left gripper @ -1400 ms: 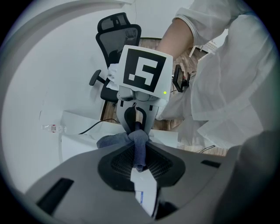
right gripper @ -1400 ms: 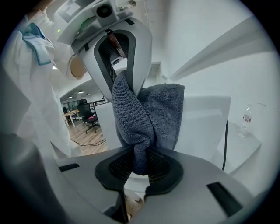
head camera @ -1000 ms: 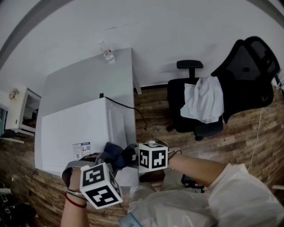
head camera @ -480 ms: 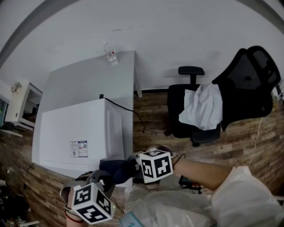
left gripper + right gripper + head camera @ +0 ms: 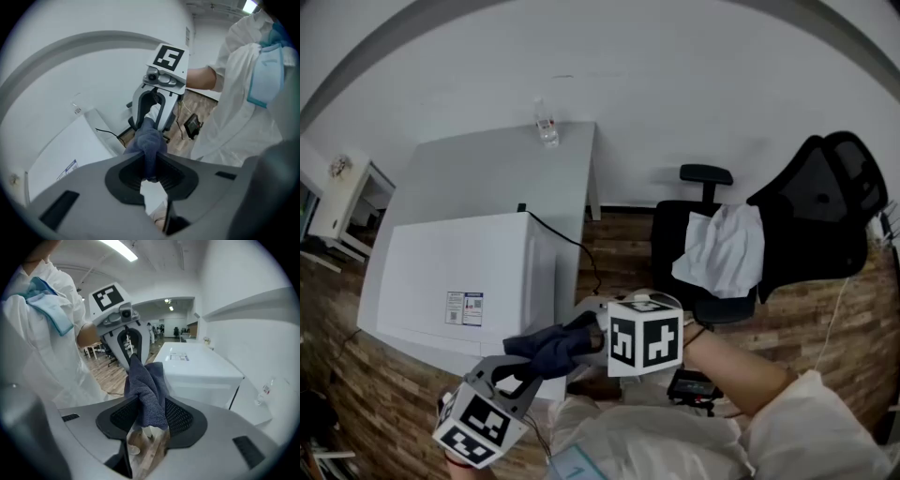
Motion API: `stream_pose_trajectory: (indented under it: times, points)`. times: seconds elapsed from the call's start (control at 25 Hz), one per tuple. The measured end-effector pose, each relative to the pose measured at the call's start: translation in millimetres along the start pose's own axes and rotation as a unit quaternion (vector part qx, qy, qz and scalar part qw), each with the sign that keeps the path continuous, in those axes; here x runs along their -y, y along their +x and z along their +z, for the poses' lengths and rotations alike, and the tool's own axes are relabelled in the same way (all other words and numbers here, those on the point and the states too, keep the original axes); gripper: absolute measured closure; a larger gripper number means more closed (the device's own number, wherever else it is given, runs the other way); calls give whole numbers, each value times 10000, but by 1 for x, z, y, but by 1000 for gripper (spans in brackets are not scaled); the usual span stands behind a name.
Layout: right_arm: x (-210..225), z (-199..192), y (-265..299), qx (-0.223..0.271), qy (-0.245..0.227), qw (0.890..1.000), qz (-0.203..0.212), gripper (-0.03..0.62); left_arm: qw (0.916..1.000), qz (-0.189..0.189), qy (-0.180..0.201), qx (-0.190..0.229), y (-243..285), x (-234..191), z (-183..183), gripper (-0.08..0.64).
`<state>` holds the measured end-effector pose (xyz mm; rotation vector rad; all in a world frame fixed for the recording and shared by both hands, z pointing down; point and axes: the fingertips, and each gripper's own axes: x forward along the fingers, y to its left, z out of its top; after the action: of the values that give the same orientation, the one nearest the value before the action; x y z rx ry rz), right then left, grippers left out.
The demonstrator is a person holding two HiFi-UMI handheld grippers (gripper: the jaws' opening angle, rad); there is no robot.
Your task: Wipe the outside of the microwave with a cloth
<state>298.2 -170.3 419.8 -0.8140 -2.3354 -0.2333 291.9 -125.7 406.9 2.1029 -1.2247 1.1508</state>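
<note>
The white microwave point(image 5: 459, 272) stands on a grey table point(image 5: 487, 169). A dark blue cloth point(image 5: 548, 345) hangs in the air in front of its near right corner, stretched between both grippers. My left gripper point(image 5: 528, 364) is shut on one end of the cloth point(image 5: 149, 140). My right gripper point(image 5: 583, 334) faces it from the right. Its jaws have just been opening. The cloth's other end point(image 5: 147, 390) lies loosely between them, and the pads stand apart from it. In the right gripper view the microwave point(image 5: 197, 366) lies to the right.
A clear bottle point(image 5: 547, 127) stands at the table's far edge. A black cable point(image 5: 572, 246) runs from the microwave's back down to the wood floor. A black office chair point(image 5: 806, 216) with a white garment point(image 5: 722, 248) stands to the right. A small black device point(image 5: 689, 382) lies on the floor.
The left gripper's cube has dropped toward the lower left and rolled. The right cube has shifted to the right. The cloth has come away from the microwave's front edge and now spans the two grippers.
</note>
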Motion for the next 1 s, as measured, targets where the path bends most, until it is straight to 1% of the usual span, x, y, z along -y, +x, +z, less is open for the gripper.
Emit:
stream_pose_trajectory:
  times: [0.12,0.24,0.32,0.44,0.52,0.6,0.68,0.76,0.84,1.0]
  points:
    - [23,14,-19,609,332,9957,-615,417,9961,521,-350,625,-3,-19,18,505]
    - [43,20,-32,1042,539,9874,-1064,417,9869,935,-629,1157,-3,-34,33,505]
    - [56,25,-43,1381,692,9793,-1307,417,9758,1229,-920,1557,-8,-48,44,505]
    - [70,36,-62,1943,962,9632,-1590,421,9536,1597,-1322,2184,-18,-70,63,506]
    - [78,40,-72,2205,1049,9527,-1809,446,9423,1661,-1517,2481,-22,-78,75,506]
    - [85,44,-80,2400,1093,9433,-2018,484,9349,1673,-1621,2679,-22,-84,83,506]
    - [90,47,-86,2498,1137,9363,-2190,503,9302,1711,-1649,2795,-22,-89,89,506]
    - [94,47,-90,2544,1187,9321,-2287,509,9281,1752,-1673,2828,-24,-91,96,506]
    - [95,46,-92,2540,1233,9305,-2333,518,9276,1761,-1686,2831,-24,-92,102,506]
    - [97,43,-96,2456,1245,9307,-2407,526,9273,1724,-1692,2859,-22,-93,106,506]
